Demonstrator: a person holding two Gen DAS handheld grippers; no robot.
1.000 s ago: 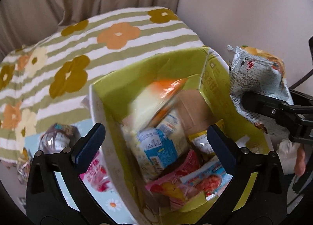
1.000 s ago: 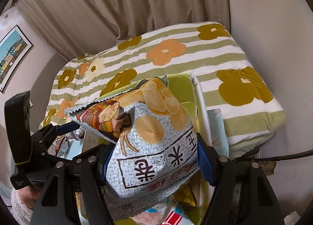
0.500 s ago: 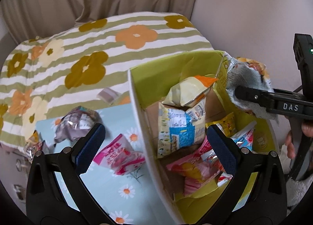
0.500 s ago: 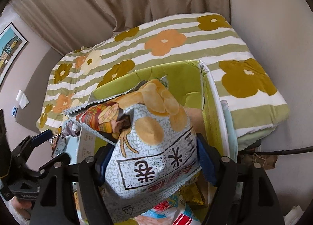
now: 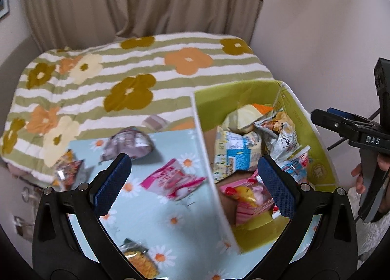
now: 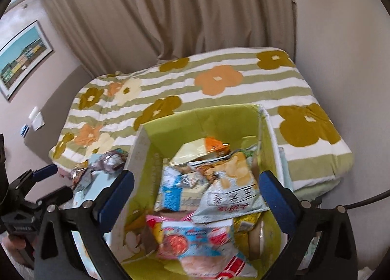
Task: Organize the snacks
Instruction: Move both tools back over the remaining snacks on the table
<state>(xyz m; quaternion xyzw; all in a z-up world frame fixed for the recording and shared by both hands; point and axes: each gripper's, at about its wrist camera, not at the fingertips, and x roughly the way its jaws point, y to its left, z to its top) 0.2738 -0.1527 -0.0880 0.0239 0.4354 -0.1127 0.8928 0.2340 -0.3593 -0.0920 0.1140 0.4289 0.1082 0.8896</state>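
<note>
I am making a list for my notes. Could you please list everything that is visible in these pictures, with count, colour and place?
box: one, green inside, on the daisy cloth
chip bag: one, grey-white with chip pictures, lying in the box
other packets in box: several, pink, blue, yellow
pink packet: one, on the cloth outside the box
silver-purple packet: one, on the cloth
daisy cloth: one, light blue
flowered blanket: one, green-striped
curtain: beige, behind
left gripper: open, empty
right gripper: jaws just opened, empty, above the box
</note>
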